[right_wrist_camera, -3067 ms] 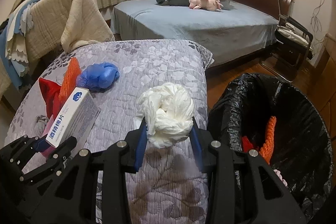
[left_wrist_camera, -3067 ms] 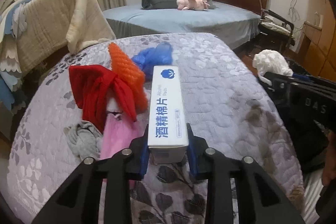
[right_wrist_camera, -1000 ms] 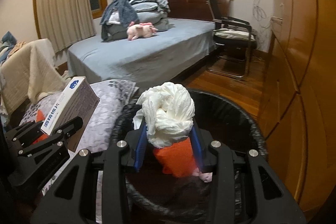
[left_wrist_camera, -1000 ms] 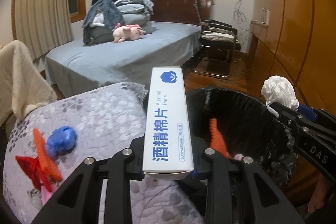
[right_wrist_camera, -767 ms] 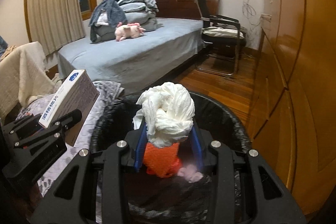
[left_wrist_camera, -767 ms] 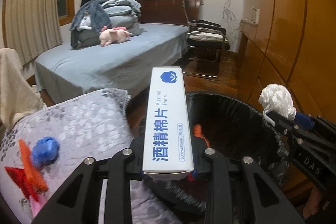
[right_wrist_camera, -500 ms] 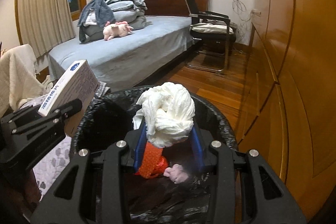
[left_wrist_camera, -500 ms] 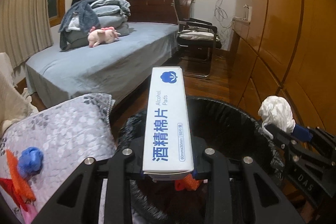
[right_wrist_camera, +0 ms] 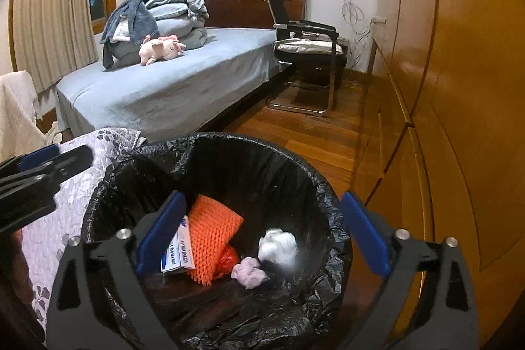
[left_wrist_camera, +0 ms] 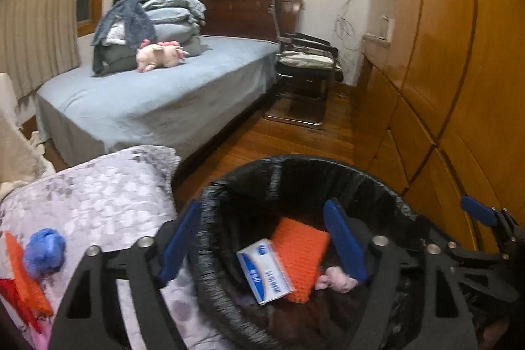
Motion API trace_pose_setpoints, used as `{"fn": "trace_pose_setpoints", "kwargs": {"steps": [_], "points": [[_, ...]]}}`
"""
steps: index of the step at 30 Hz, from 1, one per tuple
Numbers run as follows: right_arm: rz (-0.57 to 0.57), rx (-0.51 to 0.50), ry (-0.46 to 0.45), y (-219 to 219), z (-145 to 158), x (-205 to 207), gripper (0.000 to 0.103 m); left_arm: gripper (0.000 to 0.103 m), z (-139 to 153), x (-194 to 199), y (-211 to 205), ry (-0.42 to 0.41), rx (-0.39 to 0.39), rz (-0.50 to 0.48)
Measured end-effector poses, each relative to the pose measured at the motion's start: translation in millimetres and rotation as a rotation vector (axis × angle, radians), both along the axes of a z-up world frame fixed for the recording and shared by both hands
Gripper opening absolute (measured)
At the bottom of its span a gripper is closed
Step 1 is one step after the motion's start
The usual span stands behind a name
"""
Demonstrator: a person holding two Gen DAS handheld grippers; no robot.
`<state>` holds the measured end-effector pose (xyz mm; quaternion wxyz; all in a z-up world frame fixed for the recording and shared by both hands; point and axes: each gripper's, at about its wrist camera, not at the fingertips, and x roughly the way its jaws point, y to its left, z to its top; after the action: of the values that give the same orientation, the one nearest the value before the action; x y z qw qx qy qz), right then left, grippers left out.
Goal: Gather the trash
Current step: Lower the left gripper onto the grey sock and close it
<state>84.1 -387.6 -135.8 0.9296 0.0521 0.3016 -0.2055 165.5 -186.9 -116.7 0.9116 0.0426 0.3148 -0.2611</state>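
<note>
While both jaws are opening with nothing between them, we see the left gripper [left_wrist_camera: 262, 243] and right gripper [right_wrist_camera: 262, 233] over the black-lined round bin [right_wrist_camera: 295, 166], white-and-blue cardboard box [left_wrist_camera: 264, 271] and crumpled white plastic wad [right_wrist_camera: 278, 246] inside.

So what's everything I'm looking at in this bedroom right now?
Bin: one, black liner, on the floor below both claws.
Box: one, white and blue, in the bin.
Mesh piece: one, orange, in the bin beside the box.
White wad: one, in the bin.
Pink wad: one, in the bin.
Quilt: one, grey, floral, left of the bin.
Blue wad: one, on the quilt.
Orange mesh: one, on the quilt.
Bed: one, blue sheet, behind.
Plush toy: one, pink, on the bed.
Chair: one, black, beside the bed.
Left claw: opening, nothing between its jaws.
Right claw: opening, nothing between its jaws.
</note>
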Motion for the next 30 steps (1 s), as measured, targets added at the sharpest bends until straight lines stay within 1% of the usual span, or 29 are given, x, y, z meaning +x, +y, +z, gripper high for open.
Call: {"fn": "trace_pose_setpoints", "kwargs": {"steps": [3, 9, 15, 21, 27, 30], "points": [[0.011, 0.005, -0.009, 8.5, 4.2, -0.3, 0.098, 0.089, 3.0, -4.2, 19.7, -0.021, 0.010, 0.038], [0.064, 0.016, -0.027, 34.0, 15.3, 6.4, 0.098, 0.093, 7.5, -16.7, 65.6, -0.037, 0.014, 0.117], [0.167, 0.017, -0.030, 76.7, 21.0, 18.7, 0.098, 0.094, 8.8, -31.2, 117.5, -0.051, 0.023, 0.223], [0.256, 0.024, -0.027, 118.4, 22.0, 32.1, 0.098, 0.094, 2.6, -45.0, 179.2, -0.061, 0.057, 0.347], [0.348, 0.029, -0.015, 166.9, 14.6, 44.9, 0.098, 0.094, -8.8, -51.5, 233.4, -0.041, 0.073, 0.473], [0.386, 0.040, -0.011, 190.2, 8.7, 48.1, 0.098, 0.094, -15.8, -55.9, 257.3, -0.033, 0.085, 0.515]]}}
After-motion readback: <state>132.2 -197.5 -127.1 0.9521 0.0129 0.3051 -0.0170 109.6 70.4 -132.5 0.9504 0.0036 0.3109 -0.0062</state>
